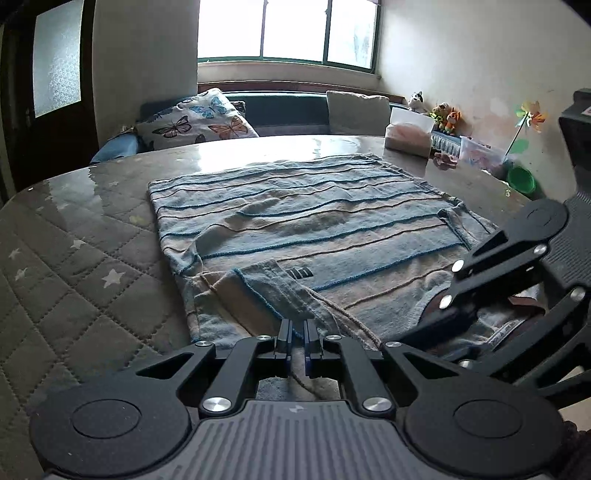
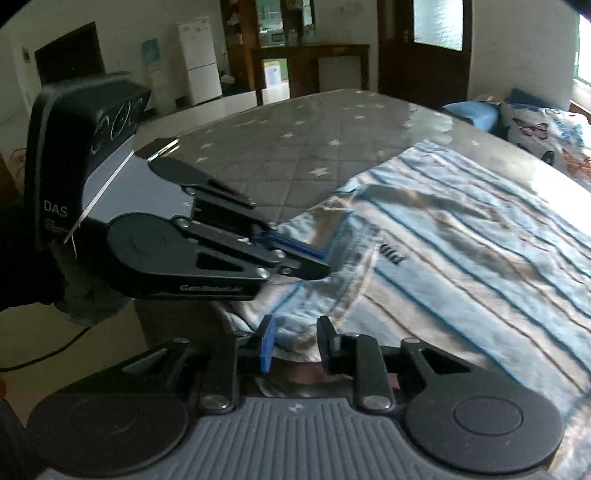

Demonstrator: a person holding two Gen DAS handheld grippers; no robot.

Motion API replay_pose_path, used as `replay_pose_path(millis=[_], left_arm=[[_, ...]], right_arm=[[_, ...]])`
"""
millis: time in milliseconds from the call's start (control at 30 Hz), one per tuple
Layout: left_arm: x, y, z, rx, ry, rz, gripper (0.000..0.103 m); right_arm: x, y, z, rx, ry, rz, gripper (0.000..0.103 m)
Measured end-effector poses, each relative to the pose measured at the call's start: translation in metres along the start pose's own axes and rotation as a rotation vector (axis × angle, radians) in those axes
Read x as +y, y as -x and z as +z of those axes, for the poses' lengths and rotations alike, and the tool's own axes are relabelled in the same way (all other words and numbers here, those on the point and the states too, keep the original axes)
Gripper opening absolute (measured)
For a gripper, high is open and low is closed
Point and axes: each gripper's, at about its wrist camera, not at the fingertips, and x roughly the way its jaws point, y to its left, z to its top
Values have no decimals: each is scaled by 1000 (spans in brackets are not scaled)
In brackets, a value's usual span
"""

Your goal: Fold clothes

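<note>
Garment: striped T-shirt [image 1: 295, 221], pale blue and beige with thin dark blue lines, lay spread flat on the tabletop [image 1: 74, 258].
Orientation: long axis ran away from the left wrist camera toward the window [image 1: 288, 29]; the neck end with its label lay at the near edge, the straight hem at the far end; stripes ran across the width.
Sleeves: one sleeve was folded inward over the body on the left side, another on the right near the far tool.
Marking: small dark logo [image 1: 300, 273] on the body, beside the folded-in flap.
Left tool [image 1: 297, 332]: fingers almost together, pinching a fold of the shirt's near edge.
Right tool [image 2: 295, 338]: fingers parted with a clear gap, at the shirt's near edge by the collar; whether the pads touched cloth could not be told.
Tabletop: quilted grey cover with white stars under a glossy clear sheet.
Surroundings: butterfly-print cushion [image 1: 195, 120] on the bench behind; plastic container [image 1: 408, 133], toy figures [image 1: 445, 116] and green bowl [image 1: 521, 179] toward the far right.
</note>
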Motion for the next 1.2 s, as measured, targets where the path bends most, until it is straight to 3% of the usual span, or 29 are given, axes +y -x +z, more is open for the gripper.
replay_pose_path(millis=[100, 200, 633, 933, 1200], left_arm=[[1, 0, -1, -2, 1, -5, 7], [1, -1, -1, -4, 3, -7, 7], [-10, 0, 3, -10, -37, 32, 7], [-23, 2, -3, -5, -90, 8, 7], [-33, 16, -15, 8, -125, 3, 9]], right_arm=[[1, -3, 1, 1, -16, 0, 6], [3, 4, 0, -26, -12, -12, 3], [-1, 24, -7, -36, -8, -47, 7], [-39, 62, -29, -25, -88, -204, 9], [-90, 91, -76, 4, -245, -371, 10]])
